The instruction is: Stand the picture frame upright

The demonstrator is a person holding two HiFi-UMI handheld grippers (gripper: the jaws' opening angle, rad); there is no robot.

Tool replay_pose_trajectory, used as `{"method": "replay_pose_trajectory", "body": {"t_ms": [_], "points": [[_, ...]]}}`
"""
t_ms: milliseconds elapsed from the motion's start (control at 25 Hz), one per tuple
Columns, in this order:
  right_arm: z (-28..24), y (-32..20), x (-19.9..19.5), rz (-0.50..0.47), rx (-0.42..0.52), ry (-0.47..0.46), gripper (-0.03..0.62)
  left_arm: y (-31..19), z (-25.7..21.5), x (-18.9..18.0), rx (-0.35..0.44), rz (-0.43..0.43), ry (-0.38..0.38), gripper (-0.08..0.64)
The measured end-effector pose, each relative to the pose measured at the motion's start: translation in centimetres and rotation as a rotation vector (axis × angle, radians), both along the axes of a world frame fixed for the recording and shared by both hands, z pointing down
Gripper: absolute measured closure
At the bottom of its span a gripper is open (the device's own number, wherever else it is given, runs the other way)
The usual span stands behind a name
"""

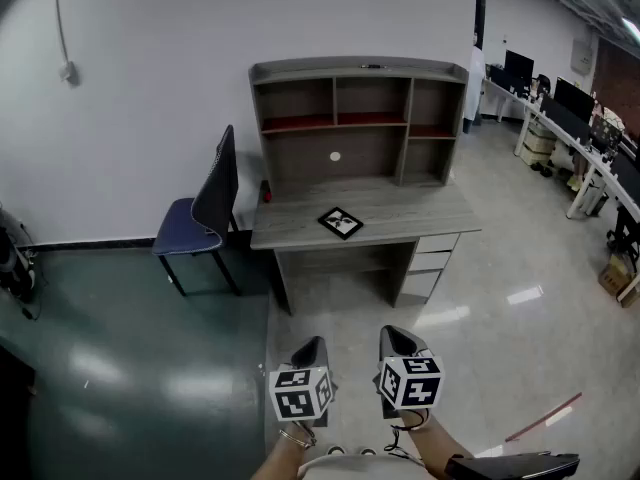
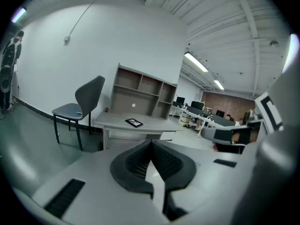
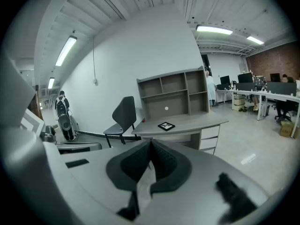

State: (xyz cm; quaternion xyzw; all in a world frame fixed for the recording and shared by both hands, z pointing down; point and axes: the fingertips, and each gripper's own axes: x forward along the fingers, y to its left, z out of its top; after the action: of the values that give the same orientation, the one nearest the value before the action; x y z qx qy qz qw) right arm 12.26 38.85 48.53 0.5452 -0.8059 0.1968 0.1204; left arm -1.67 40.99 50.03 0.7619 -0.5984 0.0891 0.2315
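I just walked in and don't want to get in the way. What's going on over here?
A person stands some way back from the desk, holding the left gripper and the right gripper out in front. Both are shut and empty. The picture frame lies flat on the desktop, not yet stood up, and neither gripper is near it. A chair stands beside the desk by the wall.

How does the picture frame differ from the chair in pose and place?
The picture frame lies flat on the desk; the chair stands upright on the floor beside it. The picture frame is small, the chair much larger. Both are dark.
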Motion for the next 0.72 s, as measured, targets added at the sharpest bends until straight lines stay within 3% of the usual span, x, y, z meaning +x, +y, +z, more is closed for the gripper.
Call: {"method": "replay_pose_trajectory", "body": {"t_ms": [480, 720], "points": [[-0.9, 1.3, -2.1, 0.0, 0.038, 0.009, 0.56, 0.7, 0.4, -2.1, 0.002, 0.017, 0.005, 0.548], [0.4, -0.3, -2.1, 0.021, 0.011, 0.024, 0.56, -0.6, 0.8, -2.7, 0.005, 0.029, 0.011, 0.548]]}}
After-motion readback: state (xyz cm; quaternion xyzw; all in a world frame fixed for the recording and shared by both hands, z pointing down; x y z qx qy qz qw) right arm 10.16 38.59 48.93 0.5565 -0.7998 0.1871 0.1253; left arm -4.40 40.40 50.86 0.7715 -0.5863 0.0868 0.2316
